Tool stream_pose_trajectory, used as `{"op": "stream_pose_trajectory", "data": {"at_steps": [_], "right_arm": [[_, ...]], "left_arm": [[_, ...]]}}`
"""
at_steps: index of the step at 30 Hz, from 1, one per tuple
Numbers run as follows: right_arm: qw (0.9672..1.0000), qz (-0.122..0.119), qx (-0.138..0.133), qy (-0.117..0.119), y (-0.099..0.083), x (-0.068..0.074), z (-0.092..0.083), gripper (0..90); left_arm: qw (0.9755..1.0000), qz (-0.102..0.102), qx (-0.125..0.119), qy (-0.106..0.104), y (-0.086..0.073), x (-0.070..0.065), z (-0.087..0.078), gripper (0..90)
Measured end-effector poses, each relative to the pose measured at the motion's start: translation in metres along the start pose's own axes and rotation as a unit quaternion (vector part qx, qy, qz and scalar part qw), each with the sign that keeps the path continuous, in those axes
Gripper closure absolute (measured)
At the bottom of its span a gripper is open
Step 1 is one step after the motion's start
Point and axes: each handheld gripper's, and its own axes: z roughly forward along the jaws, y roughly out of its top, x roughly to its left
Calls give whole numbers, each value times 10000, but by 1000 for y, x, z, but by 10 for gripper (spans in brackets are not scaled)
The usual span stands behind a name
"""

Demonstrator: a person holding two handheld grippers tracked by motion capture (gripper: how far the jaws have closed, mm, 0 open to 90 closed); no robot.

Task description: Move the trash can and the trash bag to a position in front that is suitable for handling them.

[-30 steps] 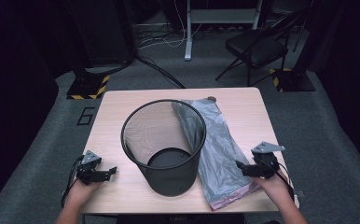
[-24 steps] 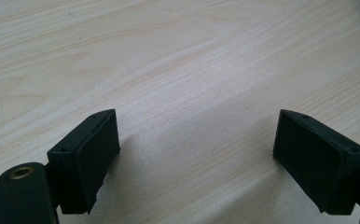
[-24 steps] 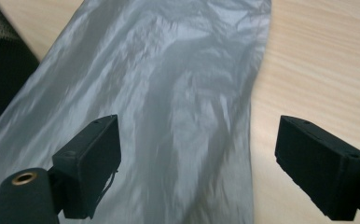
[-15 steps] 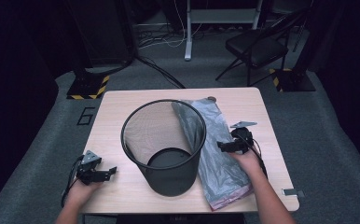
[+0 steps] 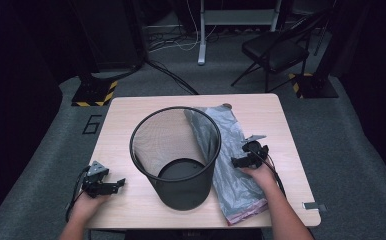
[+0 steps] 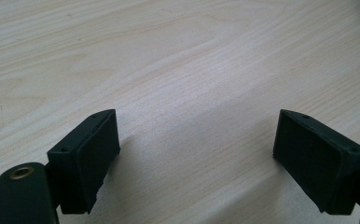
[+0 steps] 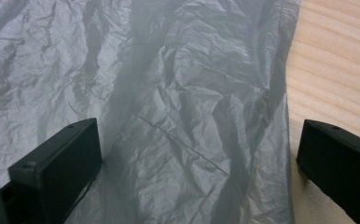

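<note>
1. Bag [image 5: 231, 165] lies flat on the surface [image 5: 131, 125], right of the bin [image 5: 176, 160].
2. Thin, limp, slippery film; I'd pinch a wrinkle or its edge.
3. My right hand-held gripper [image 7: 197, 163] hangs over it, jaws wide apart, holding nothing.

Recording studio or lab space, dim and dark-walled. Grey carpet floor [image 5: 341, 150] throughout. A light wooden table [image 5: 131, 115] stands at frame centre. Black folding chair [image 5: 276, 50] at upper right. Cables [image 5: 171, 42] run along the floor at top centre. Stand bases with yellow-black hazard tape [image 5: 93, 92] sit at left and right.
</note>
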Motion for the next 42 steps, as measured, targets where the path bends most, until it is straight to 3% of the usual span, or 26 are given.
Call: {"op": "stream_pose_trajectory", "data": {"at_steps": [4,13,16,23,29,30,35,42], "right_arm": [[9999,-48,-154,2,-4,0,-1,0],[9997,-72,-213,38,-6,0,-1,10],[9988,-306,-301,236,-6,3,-6,162],[9982,-380,-298,346,-7,7,-9,260],[9965,-566,-313,537,-8,12,-15,600],[9956,-636,-322,616,-9,12,-16,694],[9955,-579,-284,697,-12,4,-20,789],[9973,-422,-242,546,-17,-14,-26,796]], "left_arm": [[10000,34,24,8,0,0,0,141],[10000,40,27,6,0,1,0,141],[10000,39,26,7,0,0,0,141],[10000,17,16,-1,0,0,0,141],[10000,53,37,9,2,2,1,141],[10000,55,38,14,2,2,1,140],[10000,54,39,16,2,2,2,141],[10000,37,42,21,3,2,2,141]]}}
